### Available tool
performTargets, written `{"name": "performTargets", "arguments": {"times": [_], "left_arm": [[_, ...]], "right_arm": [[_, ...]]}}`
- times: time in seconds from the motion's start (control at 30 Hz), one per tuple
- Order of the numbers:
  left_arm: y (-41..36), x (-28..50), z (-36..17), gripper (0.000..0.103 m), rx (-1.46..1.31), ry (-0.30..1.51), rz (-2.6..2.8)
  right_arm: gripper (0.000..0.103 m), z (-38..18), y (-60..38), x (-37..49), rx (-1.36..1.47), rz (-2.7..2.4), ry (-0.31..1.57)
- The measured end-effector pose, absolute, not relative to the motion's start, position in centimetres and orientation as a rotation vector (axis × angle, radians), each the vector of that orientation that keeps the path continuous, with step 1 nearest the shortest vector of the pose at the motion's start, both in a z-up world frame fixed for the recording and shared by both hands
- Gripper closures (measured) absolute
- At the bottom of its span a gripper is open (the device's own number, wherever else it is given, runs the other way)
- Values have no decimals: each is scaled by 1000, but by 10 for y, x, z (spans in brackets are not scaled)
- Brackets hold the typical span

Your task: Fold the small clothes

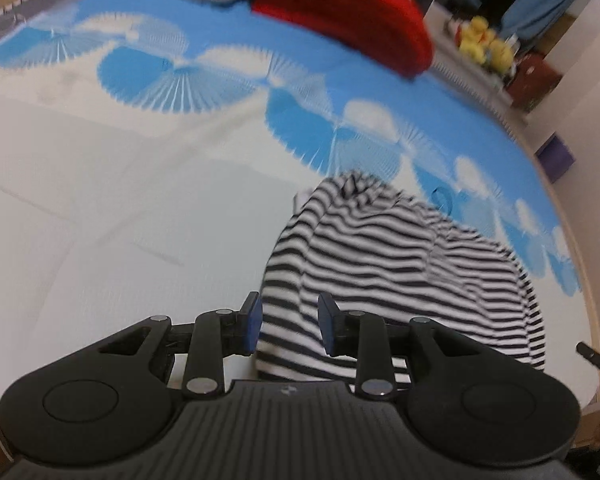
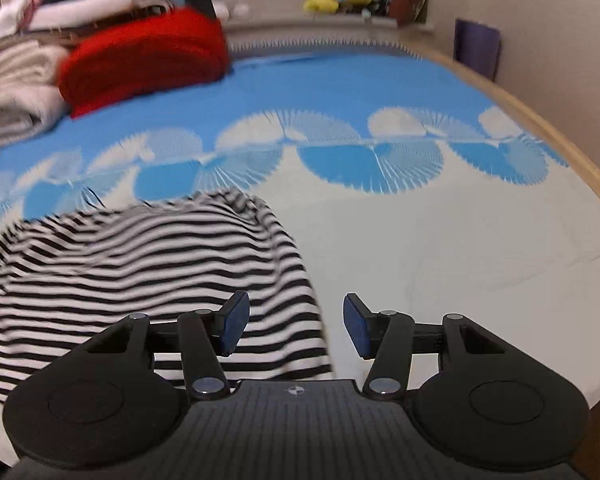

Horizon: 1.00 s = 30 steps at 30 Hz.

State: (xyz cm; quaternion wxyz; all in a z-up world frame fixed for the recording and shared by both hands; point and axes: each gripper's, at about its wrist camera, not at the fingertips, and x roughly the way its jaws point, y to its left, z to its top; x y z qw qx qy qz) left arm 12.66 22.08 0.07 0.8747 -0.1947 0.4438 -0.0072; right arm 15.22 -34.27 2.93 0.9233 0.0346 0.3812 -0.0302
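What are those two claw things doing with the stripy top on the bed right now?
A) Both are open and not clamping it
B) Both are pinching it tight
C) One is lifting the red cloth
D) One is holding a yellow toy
A: the left gripper and the right gripper both show a wide gap between their blue pads, with the striped top lying on the bed beneath them, not clamped.

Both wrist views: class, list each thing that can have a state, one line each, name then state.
Striped shirt: lying rumpled on the bed, not neatly folded, ungripped.
Left gripper: open, over the shirt's near edge.
Right gripper: open, at the shirt's right edge.
Red garment: folded, set at the far side.
Pile of clothes: stacked behind the red garment.
Bedsheet: spread flat, lightly creased.
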Motion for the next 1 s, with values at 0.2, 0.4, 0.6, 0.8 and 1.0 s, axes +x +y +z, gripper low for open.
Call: {"name": "performTargets", "arguments": {"times": [0.2, 0.4, 0.6, 0.8, 1.0], "left_arm": [[201, 103, 5, 70, -469, 901, -20], [187, 97, -30, 70, -567, 1018, -24], [186, 102, -75, 45, -725, 1141, 27], [196, 106, -100, 41, -840, 1127, 130], [195, 115, -112, 42, -938, 1042, 180]], "right_arm": [[50, 39, -323, 126, 93, -45, 709], [50, 50, -317, 115, 19, -23, 644], [50, 57, -334, 109, 40, -33, 609], [50, 54, -359, 103, 79, -56, 598], [50, 49, -384, 107, 130, -100, 614]]}}
